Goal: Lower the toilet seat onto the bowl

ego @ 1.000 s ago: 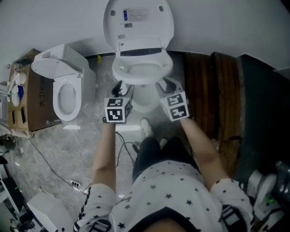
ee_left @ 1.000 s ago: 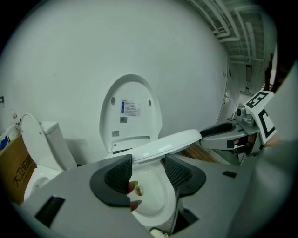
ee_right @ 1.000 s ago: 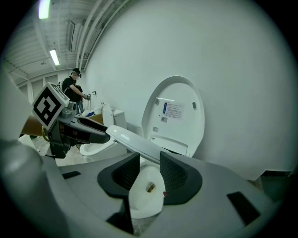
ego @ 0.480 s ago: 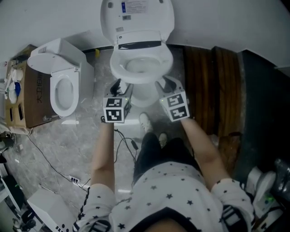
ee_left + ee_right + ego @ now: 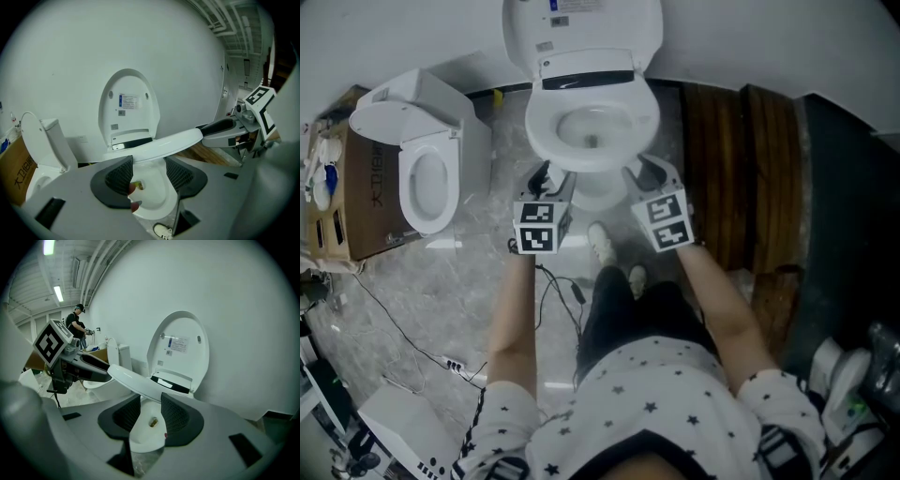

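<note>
The toilet seat [image 5: 164,143] hangs part-way down, tilted: its back end is at the hinge under the raised lid [image 5: 581,33], and its front edge is lifted clear of the bowl [image 5: 592,127], so it has not yet landed. It lies across the tips of both claws rather than being pinched between pads. The left claw [image 5: 149,161] has its jaws apart with the open bowl showing through the gap, and the seat's white band crosses just above their tips. The right claw [image 5: 151,399] is likewise spread, with nothing pressed between its pads and the seat running over them. Each claw sits at one front corner of the ring, which I judge is meant to carry the weight evenly from underneath and stop the seat from dropping or twisting on its hinge. Both point forward and downward toward the rim, suiting a gentle descent. The lid leans upright against the wall [image 5: 70,56], out of the seat's path. Further out, a second toilet [image 5: 427,173] stands on the floor [image 5: 441,291] to the left beside a cardboard box [image 5: 356,202], and dark wooden boards [image 5: 736,169] lie to the right.
</note>
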Motion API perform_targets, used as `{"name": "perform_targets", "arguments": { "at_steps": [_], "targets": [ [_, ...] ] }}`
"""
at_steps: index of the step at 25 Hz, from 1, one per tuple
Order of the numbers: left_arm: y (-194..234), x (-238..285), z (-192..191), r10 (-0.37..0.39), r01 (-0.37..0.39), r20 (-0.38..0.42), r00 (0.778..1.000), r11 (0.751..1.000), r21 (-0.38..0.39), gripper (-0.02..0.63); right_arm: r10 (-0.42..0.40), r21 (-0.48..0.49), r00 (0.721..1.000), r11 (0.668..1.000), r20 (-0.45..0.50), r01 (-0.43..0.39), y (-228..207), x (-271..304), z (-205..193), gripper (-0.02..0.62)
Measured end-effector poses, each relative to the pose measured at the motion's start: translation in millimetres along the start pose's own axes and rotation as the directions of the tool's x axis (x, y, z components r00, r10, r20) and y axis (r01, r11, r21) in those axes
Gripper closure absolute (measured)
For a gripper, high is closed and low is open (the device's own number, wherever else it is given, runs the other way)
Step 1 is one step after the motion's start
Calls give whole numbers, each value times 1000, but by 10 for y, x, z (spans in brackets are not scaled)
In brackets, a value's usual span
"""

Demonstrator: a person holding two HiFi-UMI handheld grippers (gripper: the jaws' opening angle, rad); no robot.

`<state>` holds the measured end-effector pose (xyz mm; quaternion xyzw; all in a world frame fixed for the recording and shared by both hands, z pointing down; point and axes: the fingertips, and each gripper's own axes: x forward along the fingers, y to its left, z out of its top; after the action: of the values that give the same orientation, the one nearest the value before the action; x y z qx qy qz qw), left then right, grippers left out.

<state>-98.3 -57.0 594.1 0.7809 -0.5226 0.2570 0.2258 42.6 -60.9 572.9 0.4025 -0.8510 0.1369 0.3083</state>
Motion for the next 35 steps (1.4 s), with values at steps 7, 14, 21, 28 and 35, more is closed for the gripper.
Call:
{"name": "perform_targets", "arguments": {
  "at_steps": [7,14,21,28,35],
  "targets": [
    [-36,7,-156,1,-1,-11,1000,1000,1,382,5,-9,1000,1000,-15,-5,64,11,-147,466],
    [-70,24,-302,-3,3,-25,1000,1000,12,382,8,-17,1000,1000,-25,-8,114,30,-291,463],
    [-114,49,-489,-3,4,-42,999,1000,16,382,8,-27,999,1000,-50,-10,179,50,-473,462],
    [-142,82,-717,-12,12,-73,997,1000,6,382,11,-39,996,999,-88,-14,262,91,-673,459],
    [-188,130,-915,-18,19,-107,994,1000,8,382,18,-47,993,999,-119,-24,310,124,-865,456]
  ]
}}
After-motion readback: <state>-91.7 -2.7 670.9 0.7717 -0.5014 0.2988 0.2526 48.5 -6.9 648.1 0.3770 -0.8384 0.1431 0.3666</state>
